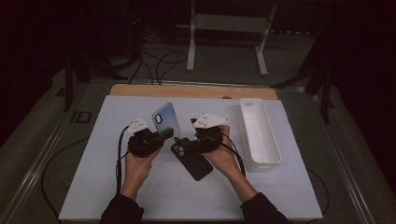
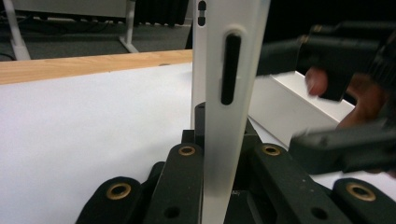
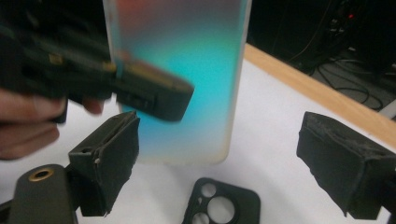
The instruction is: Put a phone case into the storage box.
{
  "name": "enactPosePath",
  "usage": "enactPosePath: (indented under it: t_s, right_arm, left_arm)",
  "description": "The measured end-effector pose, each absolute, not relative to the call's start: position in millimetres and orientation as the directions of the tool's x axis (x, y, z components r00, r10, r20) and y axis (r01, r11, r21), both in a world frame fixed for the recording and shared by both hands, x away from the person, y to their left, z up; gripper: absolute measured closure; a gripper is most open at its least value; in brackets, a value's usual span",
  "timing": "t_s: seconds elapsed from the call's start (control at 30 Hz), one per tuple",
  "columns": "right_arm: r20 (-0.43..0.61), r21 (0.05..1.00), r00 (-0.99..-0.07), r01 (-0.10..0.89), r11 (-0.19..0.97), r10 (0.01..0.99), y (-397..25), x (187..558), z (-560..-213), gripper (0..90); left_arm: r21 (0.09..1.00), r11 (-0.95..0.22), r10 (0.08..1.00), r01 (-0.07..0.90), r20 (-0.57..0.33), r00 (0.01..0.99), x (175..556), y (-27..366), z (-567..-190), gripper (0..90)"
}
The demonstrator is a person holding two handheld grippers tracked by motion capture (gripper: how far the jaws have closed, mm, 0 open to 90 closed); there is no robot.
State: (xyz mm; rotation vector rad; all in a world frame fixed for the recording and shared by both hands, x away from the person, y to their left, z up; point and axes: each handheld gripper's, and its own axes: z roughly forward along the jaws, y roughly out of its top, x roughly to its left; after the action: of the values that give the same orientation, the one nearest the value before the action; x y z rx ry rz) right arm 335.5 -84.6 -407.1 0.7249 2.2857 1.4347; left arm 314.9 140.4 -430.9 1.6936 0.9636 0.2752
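A phone case with a teal-to-pink back stands upright above the white board, and my left gripper is shut on its lower edge. In the left gripper view the case is edge-on between the jaws. A black phone case lies flat on the board with its camera cutout showing. My right gripper hovers just above that end, open, with nothing between its pads. The colourful case and the left gripper sit just beyond it.
A long white tray stands along the right side of the white board, and its wall is behind the held case. A wooden table edge runs along the back. Cables trail from both grippers.
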Motion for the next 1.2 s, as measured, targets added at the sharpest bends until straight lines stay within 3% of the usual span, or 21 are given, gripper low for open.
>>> enactPosePath:
  t_s: [0.33, 0.8, 1.2]
  right_arm:
    - [0.004, 0.925, -0.813, 0.224, 0.306, 0.582, -76.3, 334.9, -386.3, 11.5]
    - [0.02, 0.924, -0.806, 0.241, 0.297, 0.592, -54.6, 340.3, -383.1, 10.5]
    - [0.012, 0.919, -0.799, 0.246, 0.308, 0.601, -51.8, 341.1, -386.0, 16.1]
  left_arm:
    - [0.888, -0.089, 0.716, 0.451, -0.258, 0.649, 312.6, 128.9, -434.5, 85.9]
    - [0.887, -0.139, 0.712, 0.44, -0.219, 0.667, 307.3, 118.3, -437.9, 85.9]
    - [0.887, -0.138, 0.712, 0.441, -0.221, 0.667, 306.7, 115.6, -439.5, 85.7]
